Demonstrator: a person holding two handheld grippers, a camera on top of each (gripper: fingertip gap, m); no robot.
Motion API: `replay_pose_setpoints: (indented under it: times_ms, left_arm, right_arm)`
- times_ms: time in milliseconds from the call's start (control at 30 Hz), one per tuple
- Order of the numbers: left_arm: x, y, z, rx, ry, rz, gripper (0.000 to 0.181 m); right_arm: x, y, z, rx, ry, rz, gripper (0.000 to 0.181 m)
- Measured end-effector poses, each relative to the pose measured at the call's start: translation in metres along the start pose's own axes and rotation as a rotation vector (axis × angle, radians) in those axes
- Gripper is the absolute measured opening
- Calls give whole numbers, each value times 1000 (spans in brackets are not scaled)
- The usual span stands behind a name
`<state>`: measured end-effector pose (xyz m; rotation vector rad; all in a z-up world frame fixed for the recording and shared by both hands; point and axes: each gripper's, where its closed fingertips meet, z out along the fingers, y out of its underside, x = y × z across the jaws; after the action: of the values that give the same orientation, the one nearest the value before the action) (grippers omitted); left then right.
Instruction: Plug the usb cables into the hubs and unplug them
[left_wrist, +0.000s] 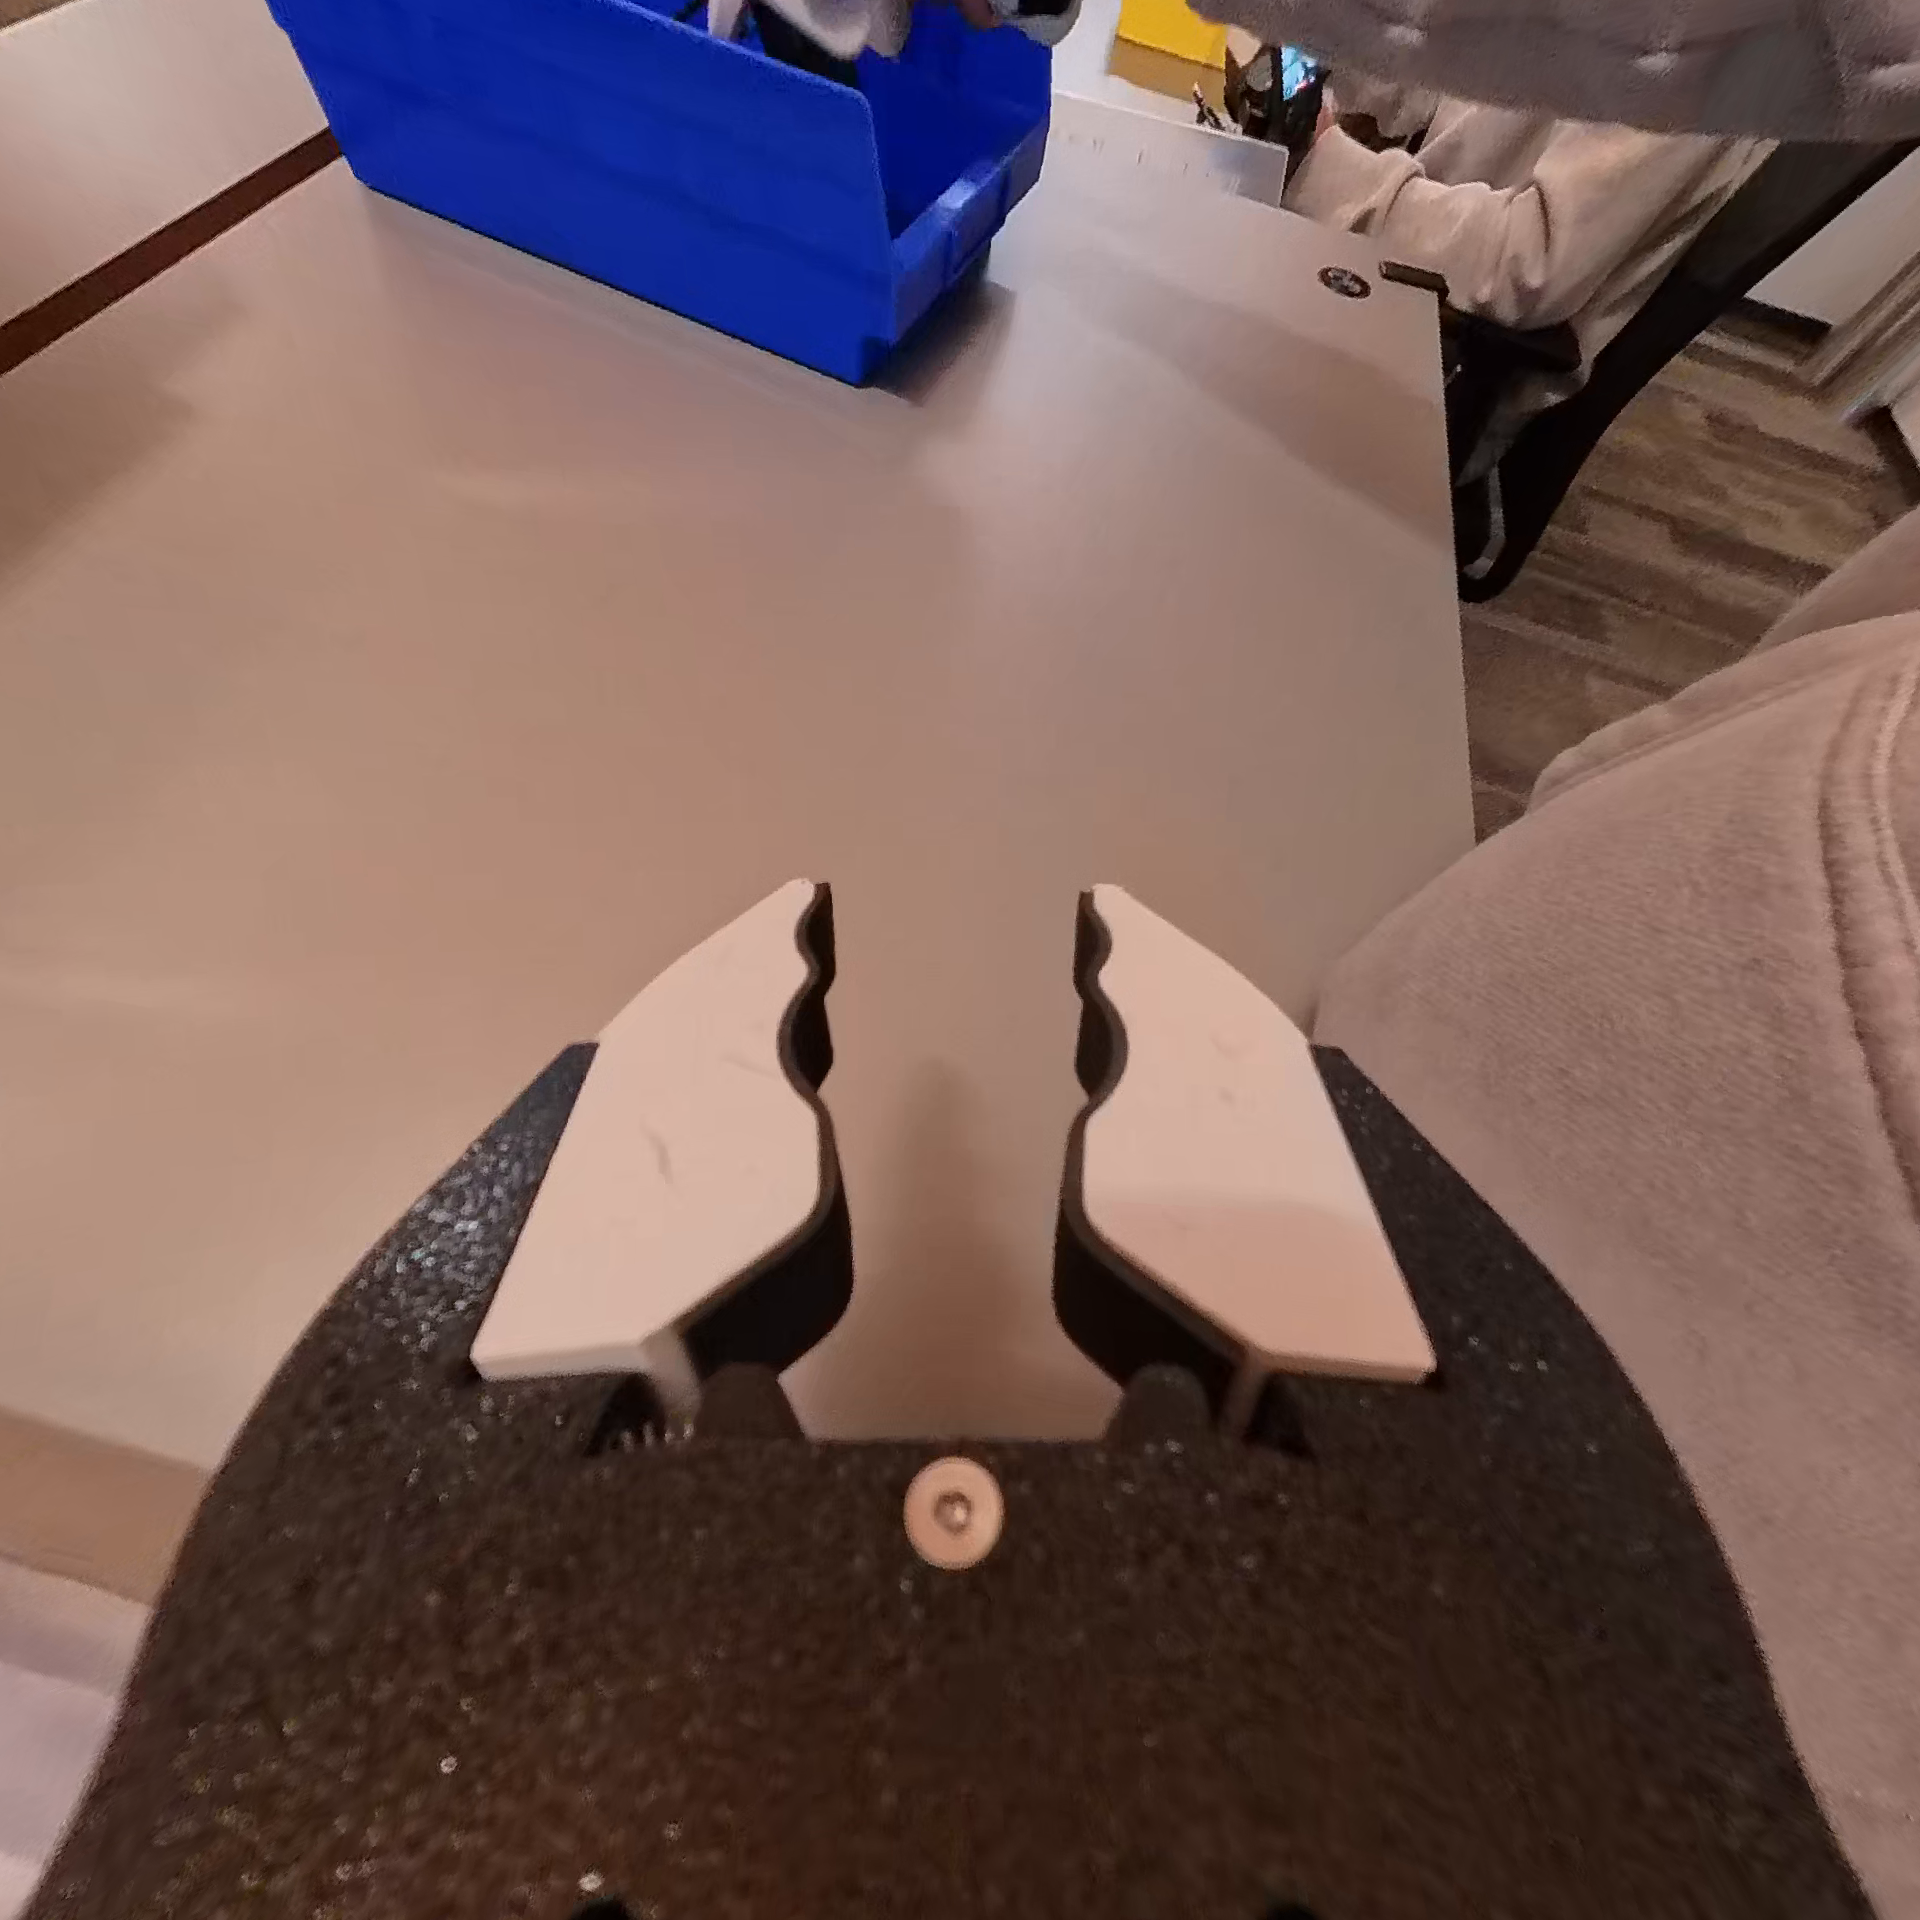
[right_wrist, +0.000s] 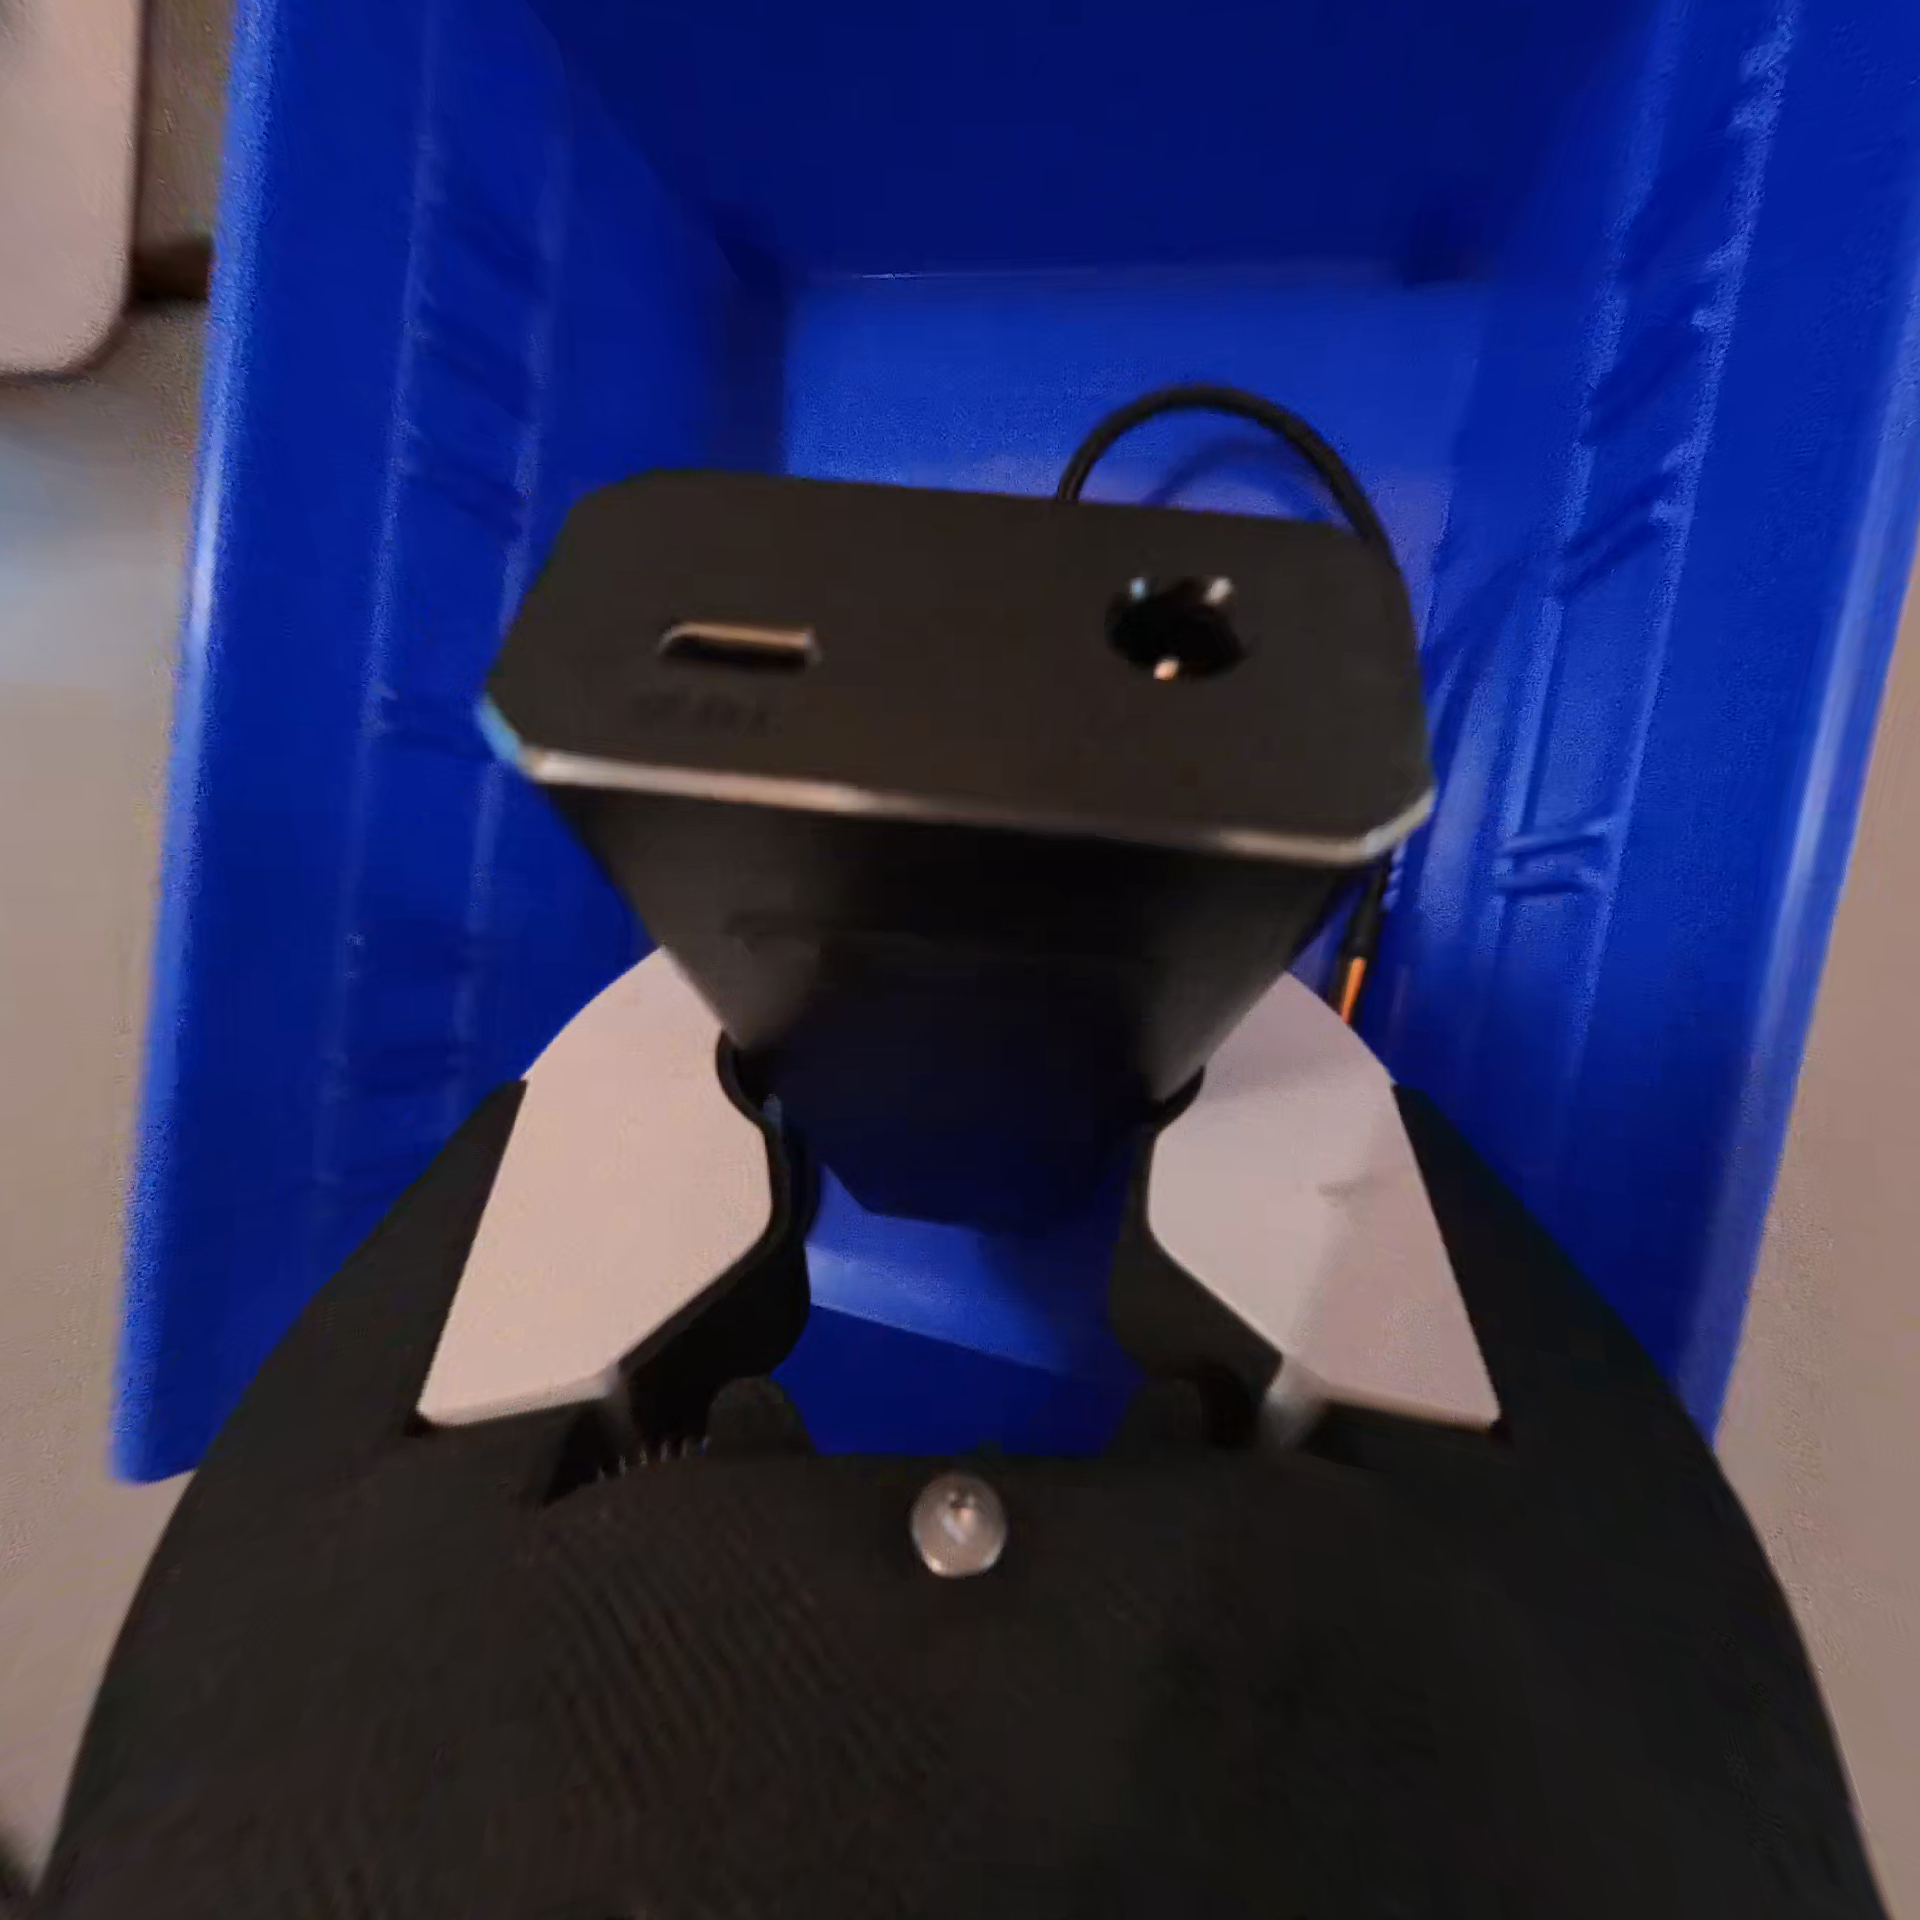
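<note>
My right gripper (right_wrist: 961, 1049) is shut on a black USB hub (right_wrist: 956, 665) and holds it end-up over the inside of a blue bin (right_wrist: 1621, 623). The hub's end face shows a slot port and a round socket. A thin black cable (right_wrist: 1195, 416) loops behind the hub in the bin, and an orange-tipped cable (right_wrist: 1356, 961) shows by its right side. My left gripper (left_wrist: 956, 904) is open and empty, hovering over the bare grey table (left_wrist: 623, 623). The blue bin (left_wrist: 665, 177) stands at the far end of the table in the left wrist view.
A person's light sleeve (left_wrist: 1621, 1143) fills the right side of the left wrist view. Another person in light clothing (left_wrist: 1507, 197) sits beyond the table's right edge (left_wrist: 1455, 582). A dark seam (left_wrist: 156, 270) runs across the table at far left.
</note>
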<state>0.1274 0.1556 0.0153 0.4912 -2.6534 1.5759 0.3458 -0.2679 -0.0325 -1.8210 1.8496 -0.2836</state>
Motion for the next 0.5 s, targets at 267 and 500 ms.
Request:
replay_pose_setpoints:
  times_ms: [267, 500]
  left_arm:
    - [1, -9, -6, 14, -1, -12, 43]
    - [-41, -29, -59, 43, -185, 75, 43]
  right_arm:
    - [-3, -23, -2, 2, 228, -327, 86]
    - [-28, -23, -13, 66, 176, -298, 87]
